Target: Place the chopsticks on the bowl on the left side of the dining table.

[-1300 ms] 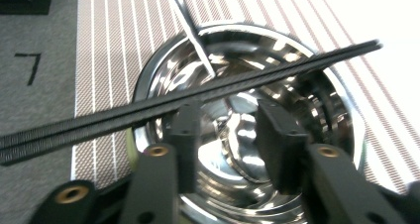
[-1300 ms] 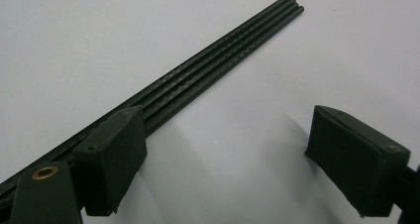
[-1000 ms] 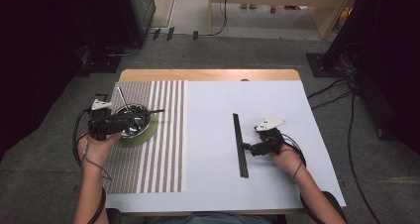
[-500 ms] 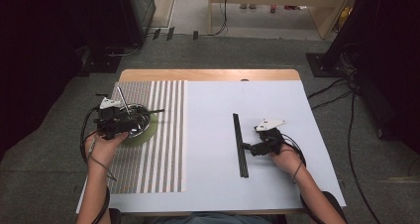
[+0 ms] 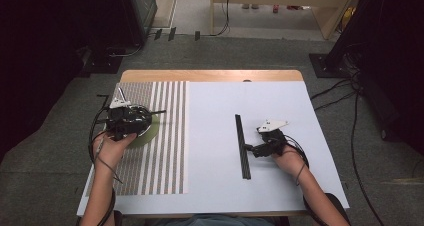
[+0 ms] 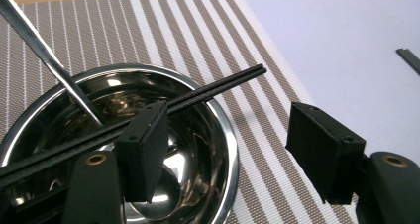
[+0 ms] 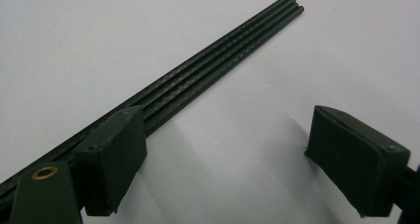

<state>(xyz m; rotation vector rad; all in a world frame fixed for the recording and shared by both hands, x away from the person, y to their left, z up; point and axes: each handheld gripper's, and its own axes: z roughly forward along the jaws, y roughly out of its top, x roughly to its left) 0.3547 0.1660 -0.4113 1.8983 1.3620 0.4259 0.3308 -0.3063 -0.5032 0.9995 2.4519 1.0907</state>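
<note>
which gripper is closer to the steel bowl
Left. The left gripper hangs right over the steel bowl on the striped mat; the right gripper is far across the table, beside the black sticks.

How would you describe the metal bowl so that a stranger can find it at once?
Look at the striped mat on the left part of the table. The bowl sits near the mat's left edge, on a green disc, under the left gripper. It is the one shiny round thing, with black chopsticks lying across its rim.
</note>
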